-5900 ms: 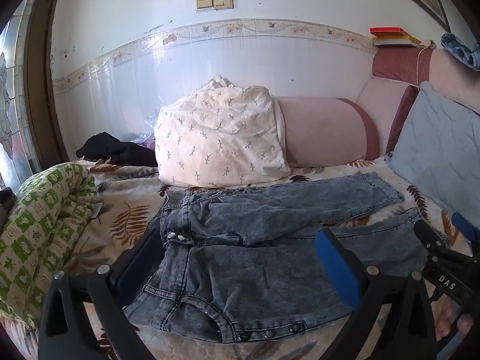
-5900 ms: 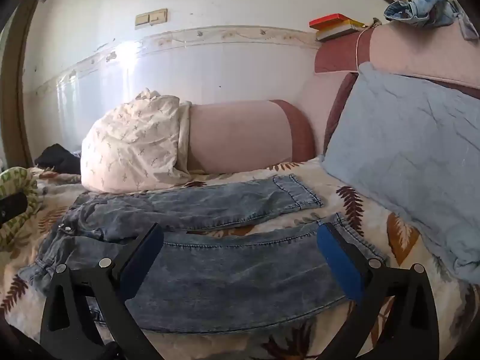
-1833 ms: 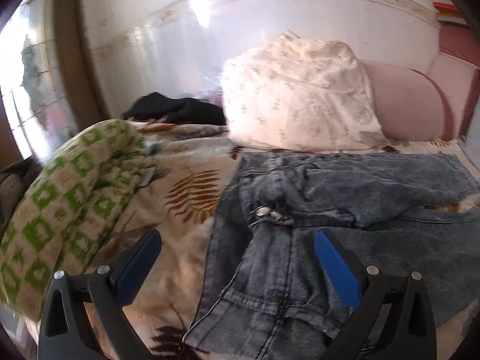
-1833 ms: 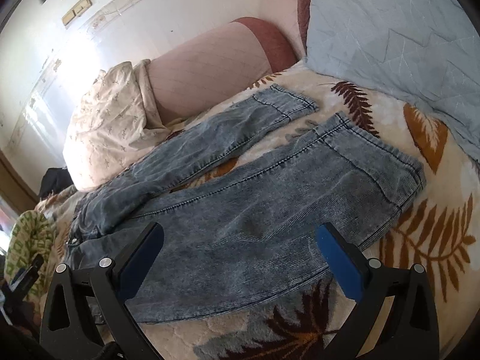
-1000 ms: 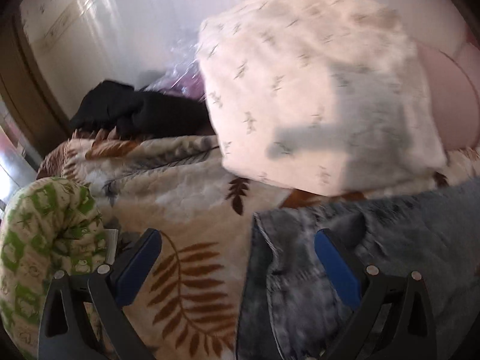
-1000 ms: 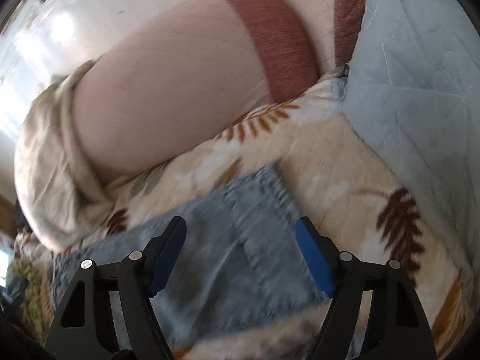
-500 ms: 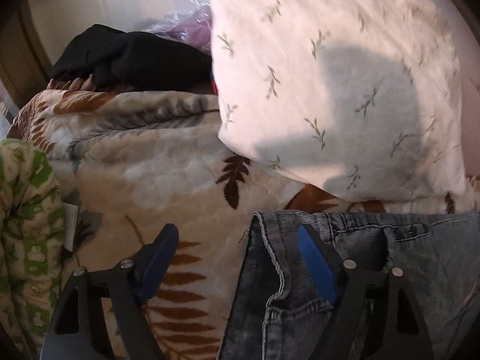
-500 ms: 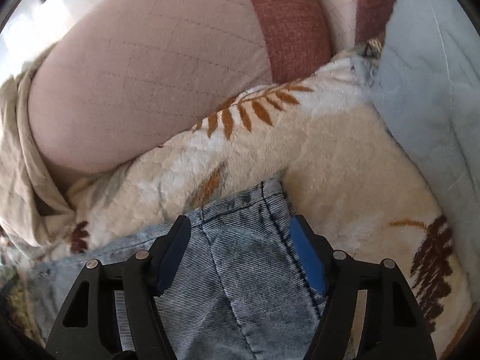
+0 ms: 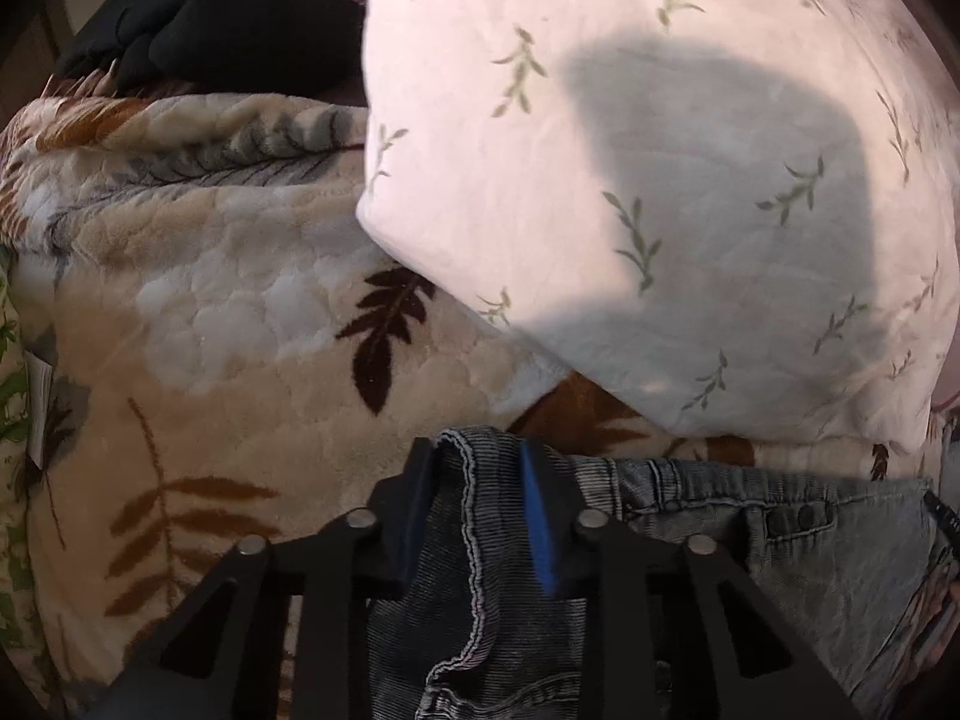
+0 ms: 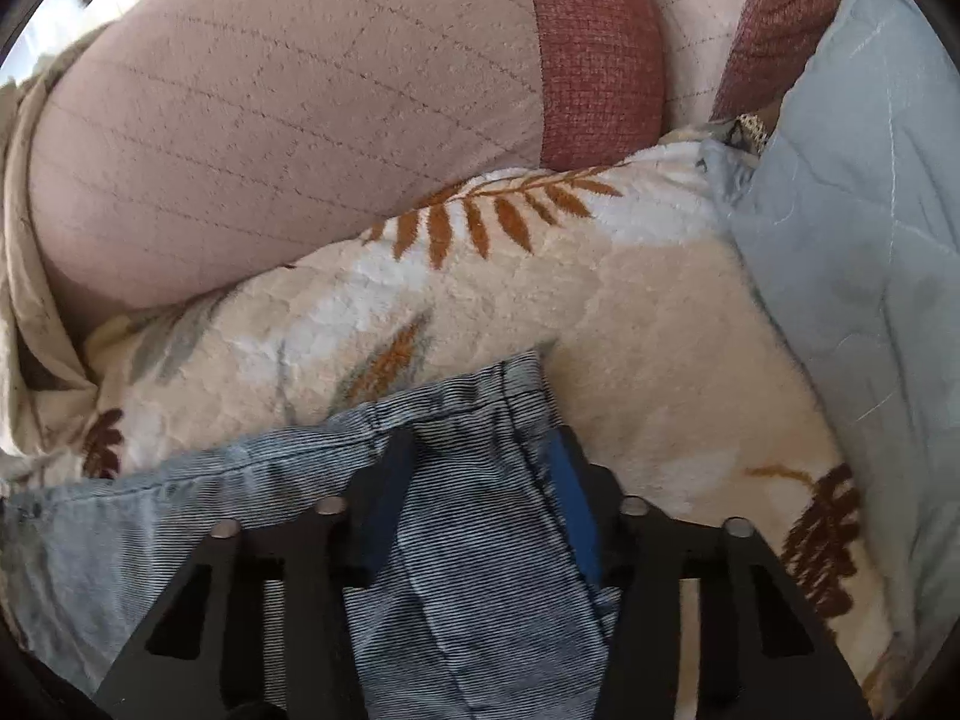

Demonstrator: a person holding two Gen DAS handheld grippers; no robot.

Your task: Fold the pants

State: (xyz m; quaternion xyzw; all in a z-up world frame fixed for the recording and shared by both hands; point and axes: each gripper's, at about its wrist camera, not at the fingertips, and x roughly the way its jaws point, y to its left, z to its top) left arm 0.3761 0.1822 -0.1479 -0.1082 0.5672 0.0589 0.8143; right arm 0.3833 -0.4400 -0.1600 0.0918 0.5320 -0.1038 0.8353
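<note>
The blue denim pants (image 9: 750, 546) lie on a leaf-patterned blanket (image 9: 228, 324). In the left wrist view my left gripper (image 9: 474, 468) is shut on the far corner of the waistband, which bunches up between the blue pads. In the right wrist view my right gripper (image 10: 480, 468) is shut on the cuff of the far pant leg (image 10: 456, 420); the denim fills the gap between the fingers. The rest of the pants is out of view.
A white leaf-print pillow (image 9: 660, 180) lies just behind the waistband, dark clothing (image 9: 210, 24) beyond it. A pink bolster (image 10: 270, 120) and a light blue cushion (image 10: 858, 228) stand close behind and right of the cuff. A green patterned quilt (image 9: 12, 408) is at the left.
Both grippers moved down to the far edge of the pants and closed: the left on the waistband corner, the right on the far leg's cuff.
</note>
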